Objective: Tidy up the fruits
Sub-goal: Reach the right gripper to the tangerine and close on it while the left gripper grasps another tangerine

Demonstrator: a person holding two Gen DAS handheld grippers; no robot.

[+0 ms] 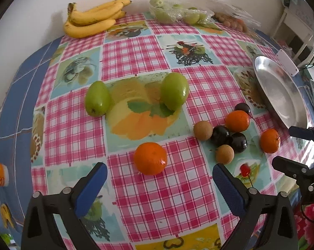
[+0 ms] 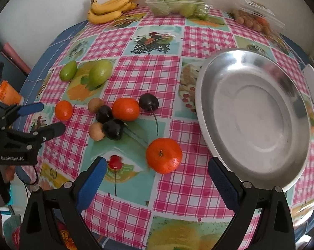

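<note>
- At the far left our left gripper (image 1: 159,173) hangs just above the table (image 1: 136,208) with its jaws spread wide and nothing between them; the near orange (image 1: 150,158) sits just ahead of the gap, so we judge it the likely first pick.
- Behind it, two green fruits (image 1: 97,99) lie apart from the rest on a printed panel, and a bunch of bananas (image 1: 92,18) rests by the wall, beside bagged fruit.
- Toward the middle, a loose cluster (image 2: 113,118) of dark cherries, two small brown fruits and an orange lies bunched and touching, so pulling one out may nudge its neighbours.
- Further right, another orange (image 2: 164,155) sits near our right gripper (image 2: 157,175), which is also wide apart and empty.
- At the right, the steel plate (image 2: 200,104) holds nothing yet; we take it as the fruits' destination, within easy reach of that gripper.
</note>
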